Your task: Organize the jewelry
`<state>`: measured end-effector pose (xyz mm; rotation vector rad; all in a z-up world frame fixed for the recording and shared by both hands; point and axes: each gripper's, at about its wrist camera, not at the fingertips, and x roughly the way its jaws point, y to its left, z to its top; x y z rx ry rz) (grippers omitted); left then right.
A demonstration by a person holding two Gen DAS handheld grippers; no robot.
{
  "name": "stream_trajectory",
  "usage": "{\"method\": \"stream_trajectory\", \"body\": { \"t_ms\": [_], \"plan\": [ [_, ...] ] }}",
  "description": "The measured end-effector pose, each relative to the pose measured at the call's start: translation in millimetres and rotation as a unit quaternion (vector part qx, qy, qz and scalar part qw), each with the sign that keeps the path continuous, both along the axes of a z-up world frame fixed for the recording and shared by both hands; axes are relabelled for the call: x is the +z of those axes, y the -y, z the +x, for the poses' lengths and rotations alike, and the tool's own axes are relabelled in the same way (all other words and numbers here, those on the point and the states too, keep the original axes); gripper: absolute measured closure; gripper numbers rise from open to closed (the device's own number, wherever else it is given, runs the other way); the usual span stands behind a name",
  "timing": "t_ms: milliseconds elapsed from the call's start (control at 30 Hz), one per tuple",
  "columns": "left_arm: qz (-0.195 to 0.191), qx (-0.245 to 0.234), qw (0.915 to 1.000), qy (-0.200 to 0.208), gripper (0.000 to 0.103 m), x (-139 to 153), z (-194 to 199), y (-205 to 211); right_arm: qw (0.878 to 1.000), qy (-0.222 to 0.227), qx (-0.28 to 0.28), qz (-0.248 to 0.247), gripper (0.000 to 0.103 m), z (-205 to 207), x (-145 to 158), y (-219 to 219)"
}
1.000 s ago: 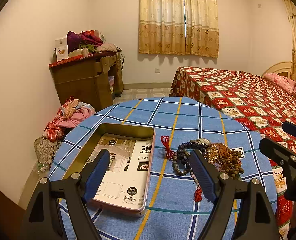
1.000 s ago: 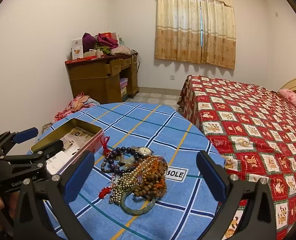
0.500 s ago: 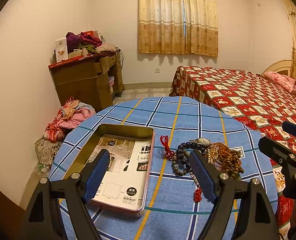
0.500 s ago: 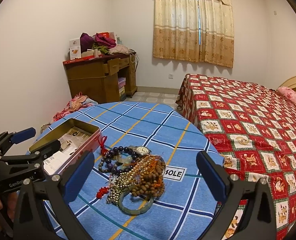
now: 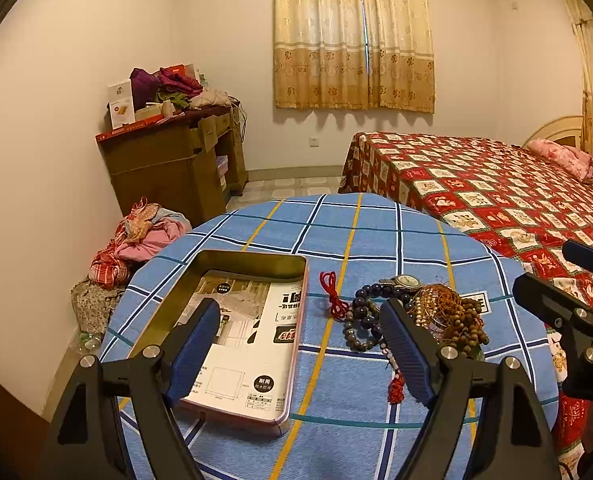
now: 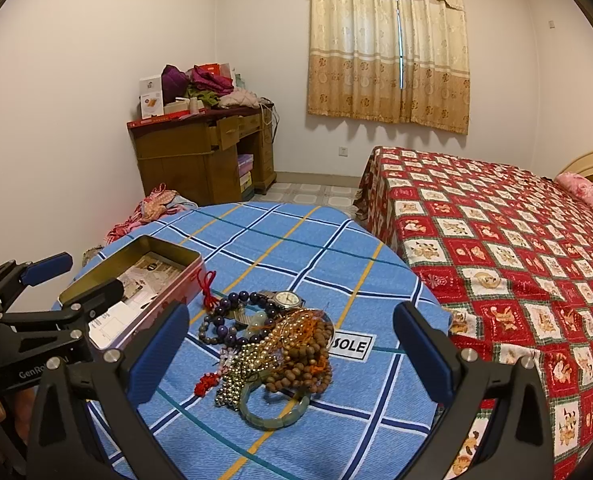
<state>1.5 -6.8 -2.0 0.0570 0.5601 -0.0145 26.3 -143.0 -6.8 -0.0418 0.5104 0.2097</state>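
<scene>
We hold the left gripper (image 5: 300,344) over the near edge of the round bench (image 5: 376,240), which is draped in a blue plaid cloth, and its jaws stand wide apart with nothing between them. Under its left jaw lies the open metal tin (image 5: 232,320), a printed paper sheet (image 5: 256,340) flat on its bottom. Just past its right jaw sits the jewelry pile (image 5: 416,312), well clear of both pads, with a red cord (image 5: 332,292) lying between the pile and the tin. We keep the right gripper (image 6: 292,356) above the same pile, jaws likewise spread wide and empty, so the pile (image 6: 272,344) shows between and just beyond them. In that heap we can make out a dark blue bead bracelet (image 6: 232,312), a wristwatch (image 6: 284,299) at the far side, a brown wooden bead strand (image 6: 304,364) nearer the right jaw, a silvery bead chain (image 6: 236,376), a small red tassel (image 6: 207,383) toward the left jaw, and a pale green bangle (image 6: 274,412) nearest us. All of it rests on the cloth, outside the tin (image 6: 136,280), which lies beyond the right gripper's left jaw. The left gripper (image 6: 44,292) shows at the left edge of the right wrist view, beside the tin.
</scene>
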Motion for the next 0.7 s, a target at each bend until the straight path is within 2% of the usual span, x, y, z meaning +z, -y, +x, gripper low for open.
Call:
{"method": "stream_trajectory", "body": {
  "t_ms": [700],
  "plan": [
    [-0.011,-0.002,0.9999,-0.004,0.021,-3.4,-0.5,-3.1,1.000,-0.001,0.001,0.000,0.000,0.5,-1.0,-1.4]
  ]
}}
